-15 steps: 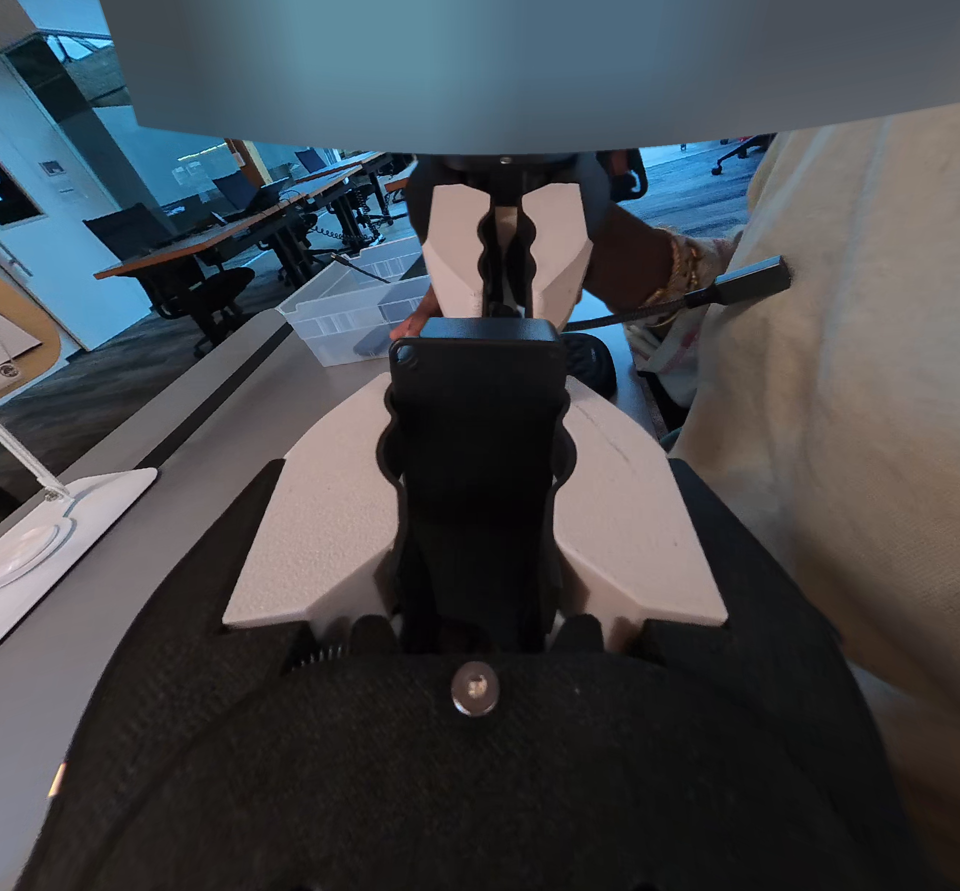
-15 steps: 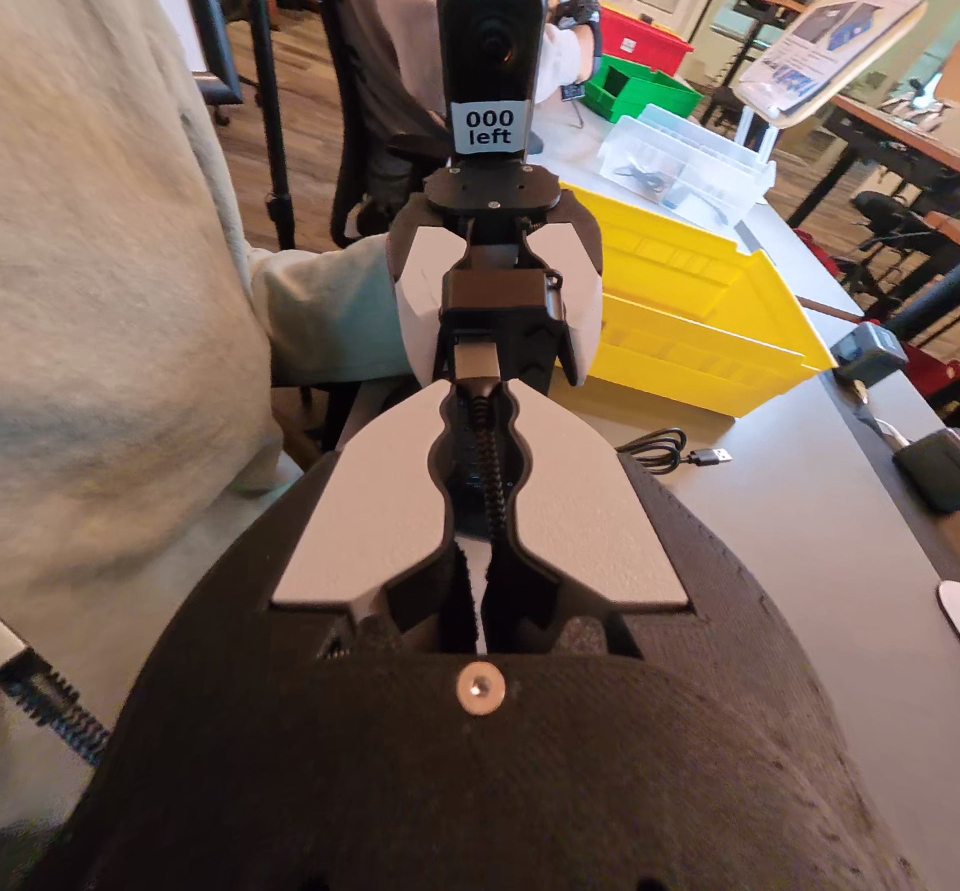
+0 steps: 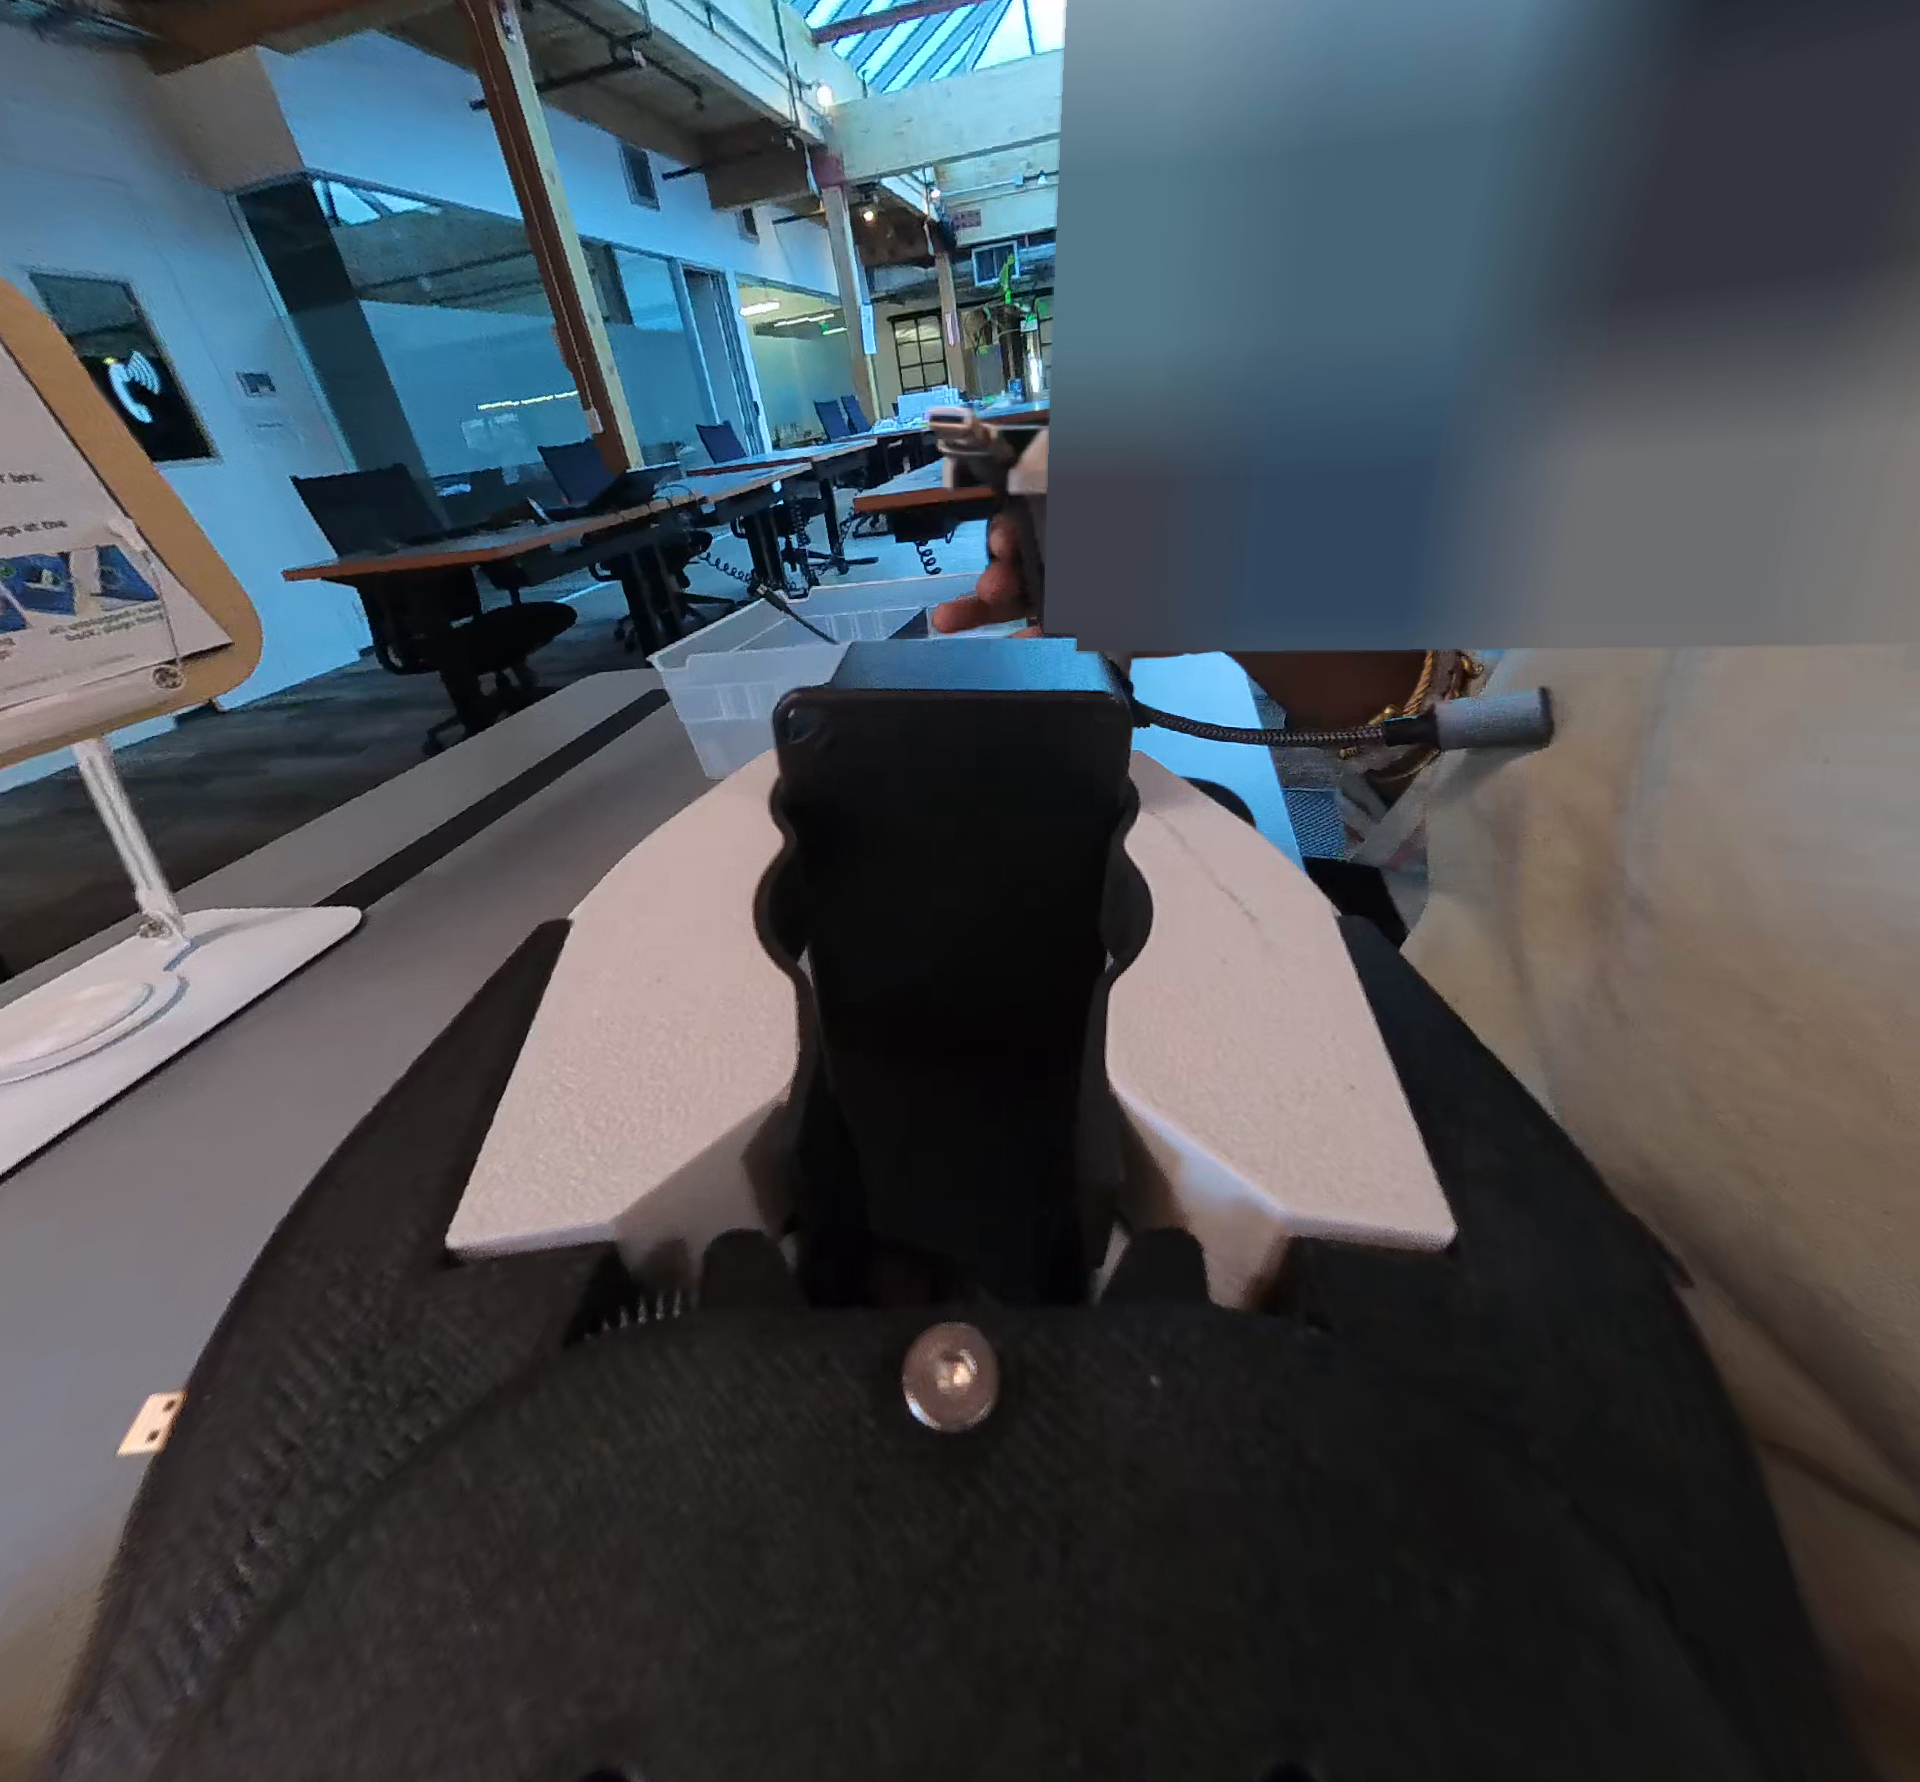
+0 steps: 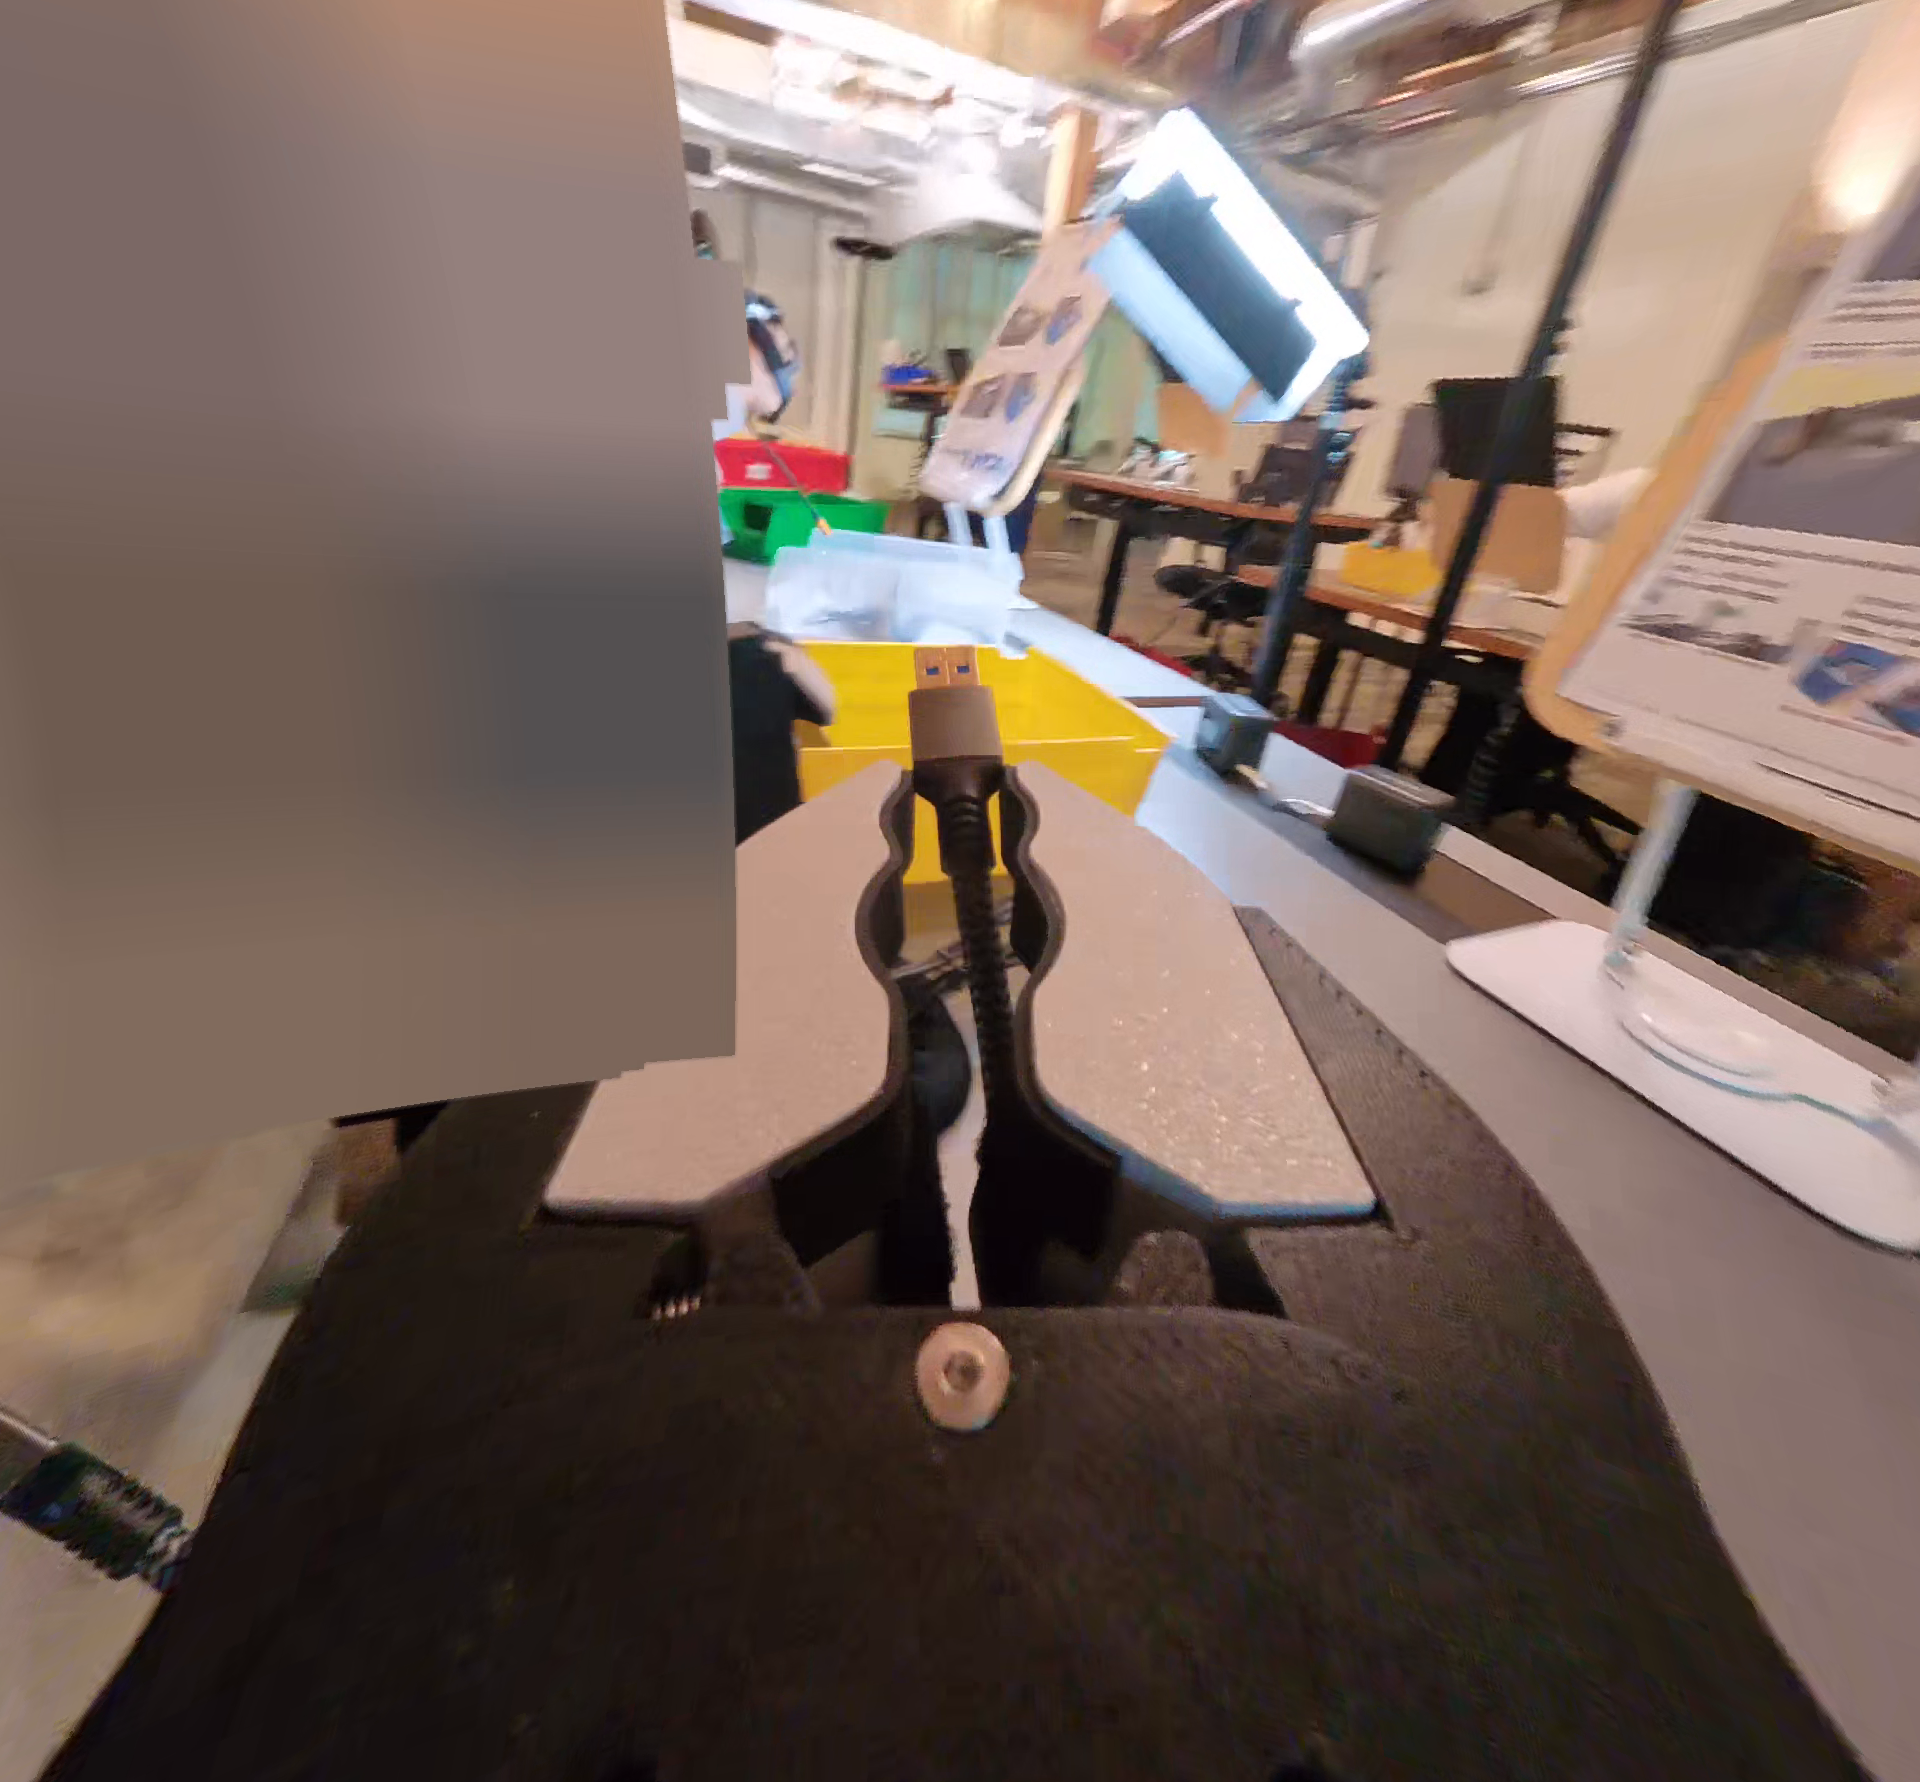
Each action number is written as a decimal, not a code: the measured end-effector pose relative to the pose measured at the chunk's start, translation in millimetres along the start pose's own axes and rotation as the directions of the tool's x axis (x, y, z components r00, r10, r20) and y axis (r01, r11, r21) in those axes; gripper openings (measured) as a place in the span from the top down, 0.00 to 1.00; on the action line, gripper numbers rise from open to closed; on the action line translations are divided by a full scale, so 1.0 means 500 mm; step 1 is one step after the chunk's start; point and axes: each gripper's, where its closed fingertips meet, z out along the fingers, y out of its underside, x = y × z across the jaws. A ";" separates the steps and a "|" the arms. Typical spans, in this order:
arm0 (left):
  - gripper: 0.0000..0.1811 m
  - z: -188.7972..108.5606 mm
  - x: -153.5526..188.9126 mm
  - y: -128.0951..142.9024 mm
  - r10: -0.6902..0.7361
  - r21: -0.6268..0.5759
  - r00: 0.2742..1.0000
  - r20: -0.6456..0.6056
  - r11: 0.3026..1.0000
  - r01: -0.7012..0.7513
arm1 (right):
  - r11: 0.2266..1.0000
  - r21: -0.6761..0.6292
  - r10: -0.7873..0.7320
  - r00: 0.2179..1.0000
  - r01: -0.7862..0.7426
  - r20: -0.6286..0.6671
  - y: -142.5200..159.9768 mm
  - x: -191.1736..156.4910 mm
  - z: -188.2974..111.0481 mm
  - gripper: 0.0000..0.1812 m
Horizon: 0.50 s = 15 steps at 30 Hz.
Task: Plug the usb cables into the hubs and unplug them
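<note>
A: What was each gripper doing?

B: The left gripper (image 3: 951,766) was clamped on a black hub (image 3: 951,901), which stood up between its fingers. The hub's own braided lead (image 3: 1268,733) ran off to the right and ended in a grey plug (image 3: 1491,722) hanging free in front of the person's cream sleeve (image 3: 1662,1005). The right gripper (image 4: 958,787) was pinching a braided usb cable (image 4: 982,963) just behind its plug (image 4: 951,709), so the metal tip pointed forward, clear of everything.

A: So nothing was plugged in?

B: As far as the views showed, no. Hub and plug were well apart, both held above the grey counter (image 4: 1507,1057).

A: What could have gone wrong from there?

B: I'd judge three things. The plug stuck out past the fingertips on a flexible neck, so a push into a port could have bent it sideways or slid it back through the grip. The hub's ports weren't visible from the left camera, so alignment would have been partly blind. And the dangling lead could have snagged on the sleeve.

A: Counts?

B: Two grippers, one held hub, one held cable. On the counter beyond: one yellow bin (image 4: 1049,724), two small grey blocks (image 4: 1387,813), possibly more hubs, though I couldn't tell. One clear tray (image 3: 748,683) in the left view.
</note>
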 end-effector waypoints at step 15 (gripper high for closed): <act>0.70 0.026 0.020 0.003 0.054 -0.004 0.998 -0.027 0.999 -0.054 | 0.949 0.020 -0.217 0.700 0.314 -0.681 -0.132 0.180 -0.279 0.92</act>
